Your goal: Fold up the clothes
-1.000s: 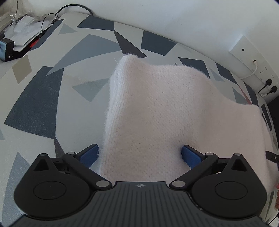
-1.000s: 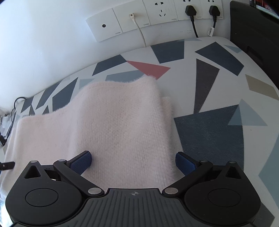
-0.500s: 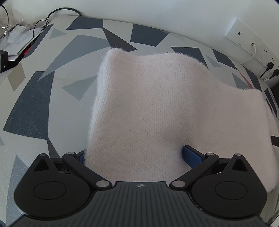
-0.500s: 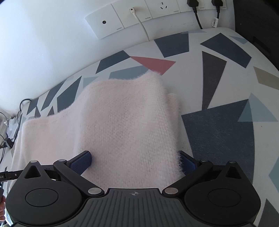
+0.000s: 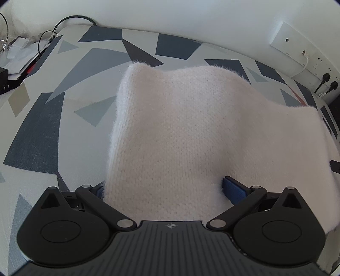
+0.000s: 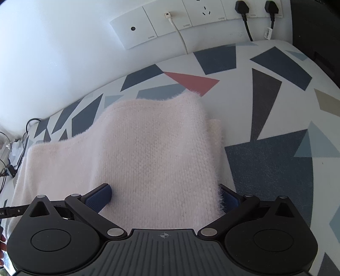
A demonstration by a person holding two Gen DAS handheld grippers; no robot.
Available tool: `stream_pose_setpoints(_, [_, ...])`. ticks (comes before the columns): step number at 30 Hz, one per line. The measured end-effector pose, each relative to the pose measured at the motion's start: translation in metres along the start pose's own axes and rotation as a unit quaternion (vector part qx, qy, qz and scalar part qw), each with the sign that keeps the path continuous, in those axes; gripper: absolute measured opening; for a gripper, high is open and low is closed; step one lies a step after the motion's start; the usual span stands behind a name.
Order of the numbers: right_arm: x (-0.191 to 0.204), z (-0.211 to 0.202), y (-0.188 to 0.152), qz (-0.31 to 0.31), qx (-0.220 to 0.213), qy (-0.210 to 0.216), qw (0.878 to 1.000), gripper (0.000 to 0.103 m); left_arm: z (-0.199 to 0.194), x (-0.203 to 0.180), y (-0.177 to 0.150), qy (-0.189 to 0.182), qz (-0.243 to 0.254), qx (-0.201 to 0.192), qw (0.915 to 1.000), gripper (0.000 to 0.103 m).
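Right wrist view: triangle-patterned tabletop (image 6: 276,161) meets a white wall with sockets (image 6: 191,19). Both grippers, left gripper (image 5: 163,189) and right gripper (image 6: 165,195), stand spread wide, unclenched, around the pink knit (image 6: 153,152).

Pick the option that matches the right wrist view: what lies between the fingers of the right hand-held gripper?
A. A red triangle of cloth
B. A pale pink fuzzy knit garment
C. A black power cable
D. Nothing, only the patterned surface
B: the pink knit garment fills the space between the fingers of the right hand-held gripper, its edge draped over the right finger, which stands wide apart from the left one.
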State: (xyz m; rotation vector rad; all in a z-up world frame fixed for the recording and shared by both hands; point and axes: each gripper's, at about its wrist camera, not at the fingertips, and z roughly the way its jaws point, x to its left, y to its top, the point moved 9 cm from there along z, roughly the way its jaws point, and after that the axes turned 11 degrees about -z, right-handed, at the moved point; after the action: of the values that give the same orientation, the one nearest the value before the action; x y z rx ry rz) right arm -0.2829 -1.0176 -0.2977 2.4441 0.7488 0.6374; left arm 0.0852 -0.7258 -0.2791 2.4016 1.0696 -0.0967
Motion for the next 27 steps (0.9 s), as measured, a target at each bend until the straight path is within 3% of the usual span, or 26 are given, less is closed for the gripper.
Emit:
stream_pose_setpoints(11, [0.000, 0.000, 0.000, -0.006, -0.013, 0.003, 1.000, 0.102, 0.010, -0.010, 0.011, 0.011, 0.003, 0.031, 0.9994, 0.103])
stream_pose_setpoints(16, [0.000, 0.000, 0.000, -0.005, -0.011, 0.001, 1.000, 0.102, 0.013, -0.027, 0.002, -0.003, 0.048, 0.054, 0.9974, 0.103])
stream_pose_setpoints(27, [-0.016, -0.007, 0.013, -0.010, -0.014, -0.028, 0.999, 0.101, 0.011, -0.030, -0.002, -0.002, 0.042, 0.027, 0.9987, 0.099])
